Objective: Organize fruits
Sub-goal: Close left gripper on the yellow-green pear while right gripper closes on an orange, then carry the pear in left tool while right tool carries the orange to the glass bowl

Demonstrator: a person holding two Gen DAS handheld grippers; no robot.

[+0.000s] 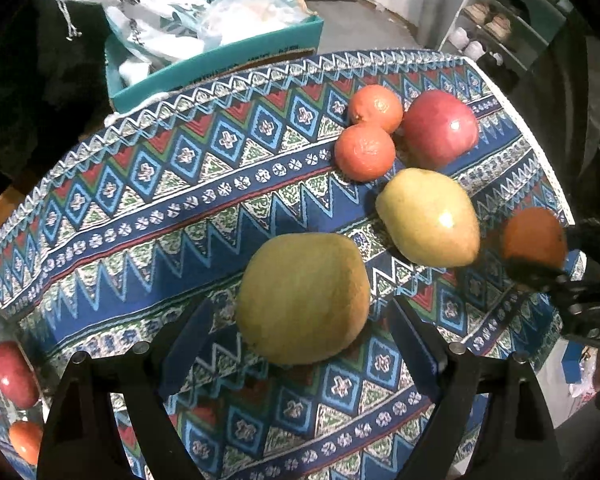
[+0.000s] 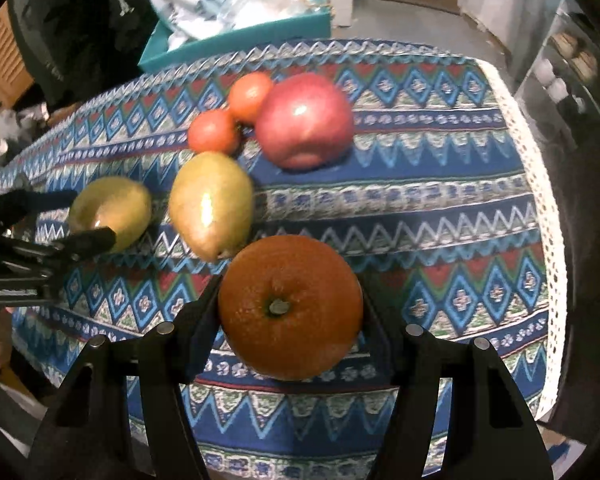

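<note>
In the left wrist view my left gripper [image 1: 300, 320] is open around a brownish-yellow pear [image 1: 303, 298], its fingers a little apart from the fruit on both sides. A green-yellow pear [image 1: 430, 218], two tangerines [image 1: 365, 152] [image 1: 375, 107] and a red apple [image 1: 440, 128] lie beyond it on the patterned tablecloth [image 1: 180, 208]. In the right wrist view my right gripper [image 2: 290, 308] is shut on a large orange [image 2: 290, 306], stem toward the camera. The same orange shows in the left wrist view [image 1: 534, 238]. The left gripper [image 2: 60, 220] shows around the brownish pear [image 2: 112, 210].
A teal box [image 1: 220, 60] with plastic bags stands behind the table's far edge. A shelf rack [image 1: 500, 28] with shoes is at the back right. The table's right edge with white lace trim [image 2: 536, 184] is close to the fruit.
</note>
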